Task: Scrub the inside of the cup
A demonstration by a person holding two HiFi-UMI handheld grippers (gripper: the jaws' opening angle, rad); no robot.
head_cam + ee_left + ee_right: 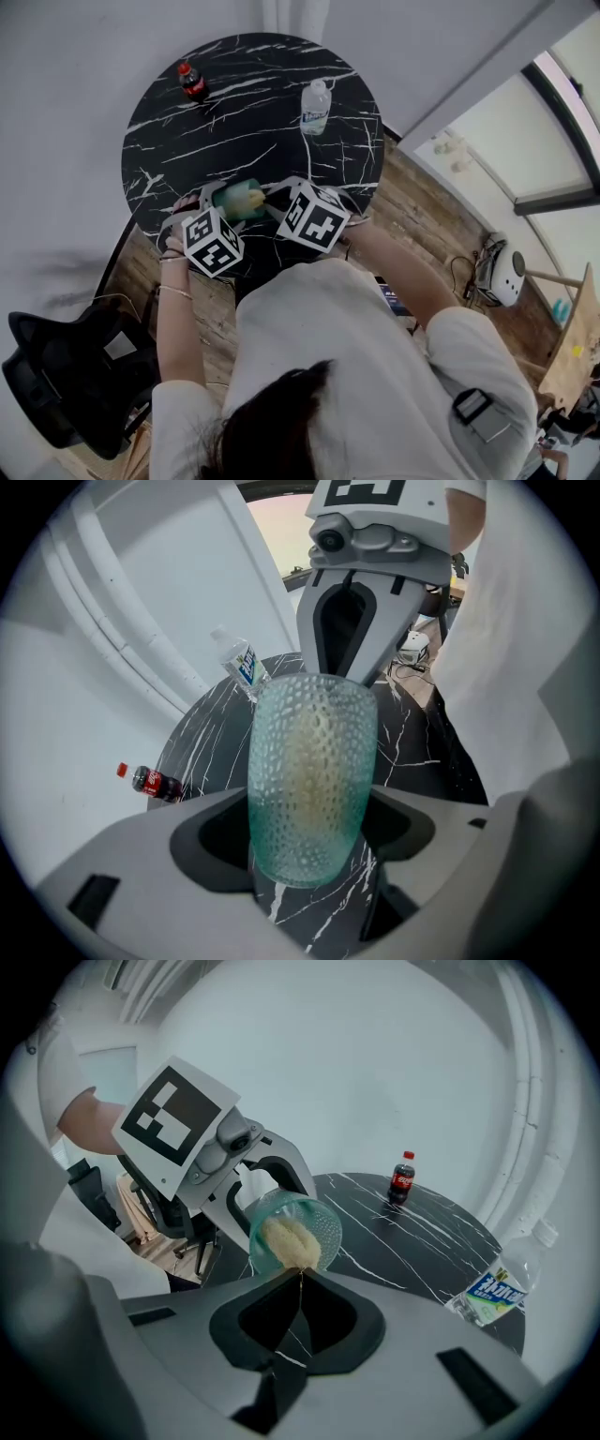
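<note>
A teal dimpled glass cup [231, 201] [312, 775] lies tilted on its side above the table's near edge, with my left gripper [223, 204] [309, 834] shut on its body, one jaw on each side. The cup's mouth [296, 1226] faces my right gripper [269, 202] [300, 1277]. That gripper is shut on a yellow sponge [289, 1239] [254, 198], which sits inside the cup. Through the glass the sponge [305, 752] shows as a pale yellow blur. The right gripper [361, 621] reaches into the cup from the far side in the left gripper view.
A round black marble table [253, 141] carries a small cola bottle [193, 82] [402, 1178] at the far left and a water bottle [316, 106] [497, 1288] at the far right. A black office chair [66, 375] stands at the lower left on a wooden floor.
</note>
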